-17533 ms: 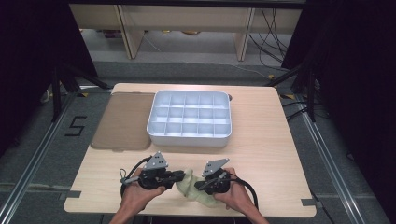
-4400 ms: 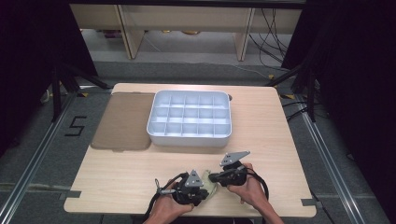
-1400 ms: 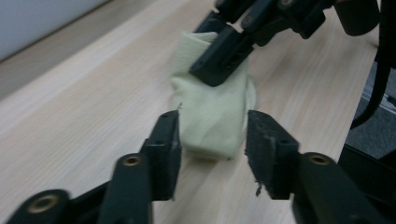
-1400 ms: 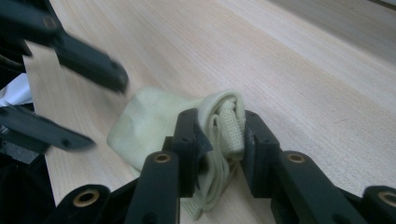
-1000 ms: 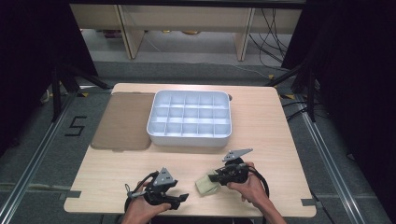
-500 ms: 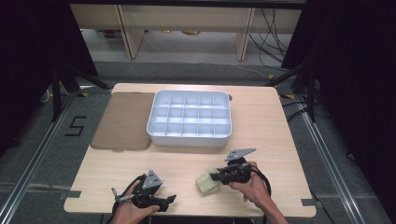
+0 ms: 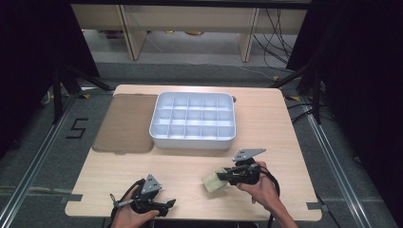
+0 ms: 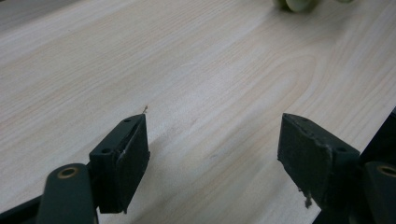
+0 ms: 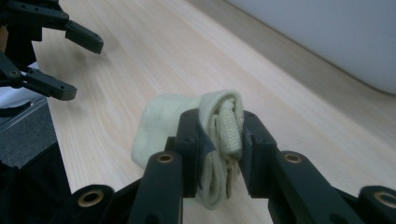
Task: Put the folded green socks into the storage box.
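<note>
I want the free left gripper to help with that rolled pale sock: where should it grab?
Probably the rounded free end of the sock, coming from the left gripper's side. The right gripper is clamped across the folded end, so the other end juts clear, low over the table.

Your table (image 7: 266, 118) is pale wood with rounded corners. A white compartment tray (image 7: 192, 121) sits on its far middle. Just left of the tray, a flat brown sheet (image 7: 126, 123) lies with its left edge reaching the table's left side. Near you, right of centre, a folded pale yellow-green cloth (image 7: 213, 182) rests on the wood, well apart from the tray.
</note>
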{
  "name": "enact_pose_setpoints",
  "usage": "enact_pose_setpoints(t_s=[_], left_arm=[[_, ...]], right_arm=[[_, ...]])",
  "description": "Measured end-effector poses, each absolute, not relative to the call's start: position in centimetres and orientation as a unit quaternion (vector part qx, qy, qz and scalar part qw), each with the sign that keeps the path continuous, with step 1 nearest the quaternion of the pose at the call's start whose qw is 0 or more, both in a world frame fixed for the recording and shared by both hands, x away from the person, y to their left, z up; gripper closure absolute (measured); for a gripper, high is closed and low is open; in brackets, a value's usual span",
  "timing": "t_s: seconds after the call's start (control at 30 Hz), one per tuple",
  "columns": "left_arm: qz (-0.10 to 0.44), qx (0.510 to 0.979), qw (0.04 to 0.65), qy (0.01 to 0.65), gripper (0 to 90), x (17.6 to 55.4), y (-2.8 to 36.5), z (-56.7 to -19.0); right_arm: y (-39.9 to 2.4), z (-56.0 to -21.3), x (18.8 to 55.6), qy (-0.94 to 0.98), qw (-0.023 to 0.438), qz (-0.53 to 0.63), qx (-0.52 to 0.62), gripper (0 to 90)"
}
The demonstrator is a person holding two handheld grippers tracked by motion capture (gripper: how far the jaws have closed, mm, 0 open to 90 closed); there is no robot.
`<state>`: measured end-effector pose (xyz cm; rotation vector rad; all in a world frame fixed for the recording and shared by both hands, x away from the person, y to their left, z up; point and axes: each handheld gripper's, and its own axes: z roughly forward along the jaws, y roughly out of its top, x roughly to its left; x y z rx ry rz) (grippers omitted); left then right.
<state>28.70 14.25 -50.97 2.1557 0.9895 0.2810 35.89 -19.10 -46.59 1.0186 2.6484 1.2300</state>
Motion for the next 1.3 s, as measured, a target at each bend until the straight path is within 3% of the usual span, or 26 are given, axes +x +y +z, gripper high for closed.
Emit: enact_pose_setpoints(t_s=[0.83, 1.3], left_arm=[[0.110, 0.843, 0.362, 0.383, 23.3, 28.8, 14.2, -51.1], [0.115, 0.847, 0.363, 0.370, 23.5, 28.9, 14.5, -50.8]], right_arm=[[-20.2, -42.1, 38.6, 0.856, 0.058, 0.385, 0.340, 72.5], [-20.4, -40.3, 40.1, 0.866, 0.055, 0.359, 0.344, 72.5]])
